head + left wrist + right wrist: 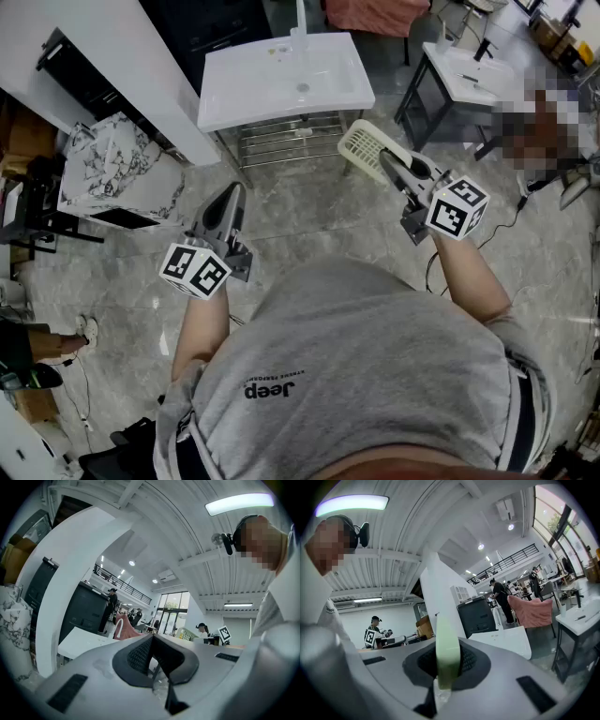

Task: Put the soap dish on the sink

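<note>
A pale green slatted soap dish (364, 146) hangs in the air right of and below the white sink (281, 80), which stands on a metal rack at the top middle. My right gripper (394, 169) is shut on the dish's near edge. In the right gripper view the dish (447, 651) stands edge-on between the pads, with the sink (506, 641) beyond it. My left gripper (232, 195) is shut with nothing in it, level, left of and below the sink. In the left gripper view its pads (140, 654) meet, and the sink (82, 641) lies ahead at the left.
A marble-patterned cabinet (112, 173) and a tall white panel (103, 66) stand left of the sink. A second white sink (469, 70) on a dark frame is at the upper right. Cables (511, 220) trail over the grey stone floor. People stand far off in both gripper views.
</note>
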Available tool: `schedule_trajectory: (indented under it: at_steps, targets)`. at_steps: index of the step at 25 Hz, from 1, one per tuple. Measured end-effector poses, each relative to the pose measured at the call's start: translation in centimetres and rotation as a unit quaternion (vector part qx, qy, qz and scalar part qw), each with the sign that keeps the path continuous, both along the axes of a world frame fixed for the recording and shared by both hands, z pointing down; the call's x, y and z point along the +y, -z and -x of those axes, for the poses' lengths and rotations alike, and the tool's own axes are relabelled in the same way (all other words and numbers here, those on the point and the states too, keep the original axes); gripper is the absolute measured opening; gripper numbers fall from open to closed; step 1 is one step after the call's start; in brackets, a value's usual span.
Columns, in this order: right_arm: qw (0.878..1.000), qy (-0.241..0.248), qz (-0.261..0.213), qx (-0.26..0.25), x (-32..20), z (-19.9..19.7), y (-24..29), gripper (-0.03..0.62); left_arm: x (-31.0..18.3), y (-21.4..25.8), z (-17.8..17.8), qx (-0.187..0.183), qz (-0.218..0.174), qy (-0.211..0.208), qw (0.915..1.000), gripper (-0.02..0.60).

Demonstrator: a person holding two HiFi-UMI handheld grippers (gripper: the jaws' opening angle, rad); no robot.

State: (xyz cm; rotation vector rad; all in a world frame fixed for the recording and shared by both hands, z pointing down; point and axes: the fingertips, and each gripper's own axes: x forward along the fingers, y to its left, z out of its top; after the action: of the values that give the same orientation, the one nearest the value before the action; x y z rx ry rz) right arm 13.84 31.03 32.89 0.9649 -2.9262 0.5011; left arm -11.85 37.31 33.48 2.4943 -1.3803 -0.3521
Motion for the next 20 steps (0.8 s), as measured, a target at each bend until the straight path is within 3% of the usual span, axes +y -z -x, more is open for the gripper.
schedule_trajectory:
  at_steps: [20]
  targets:
    - [1.000,0.014,0.007,-0.013,-1.7,-1.9,0.2,0.071,-1.9,0.1,-2.8,0.000,0.000,-0.007,1.0000,0.012]
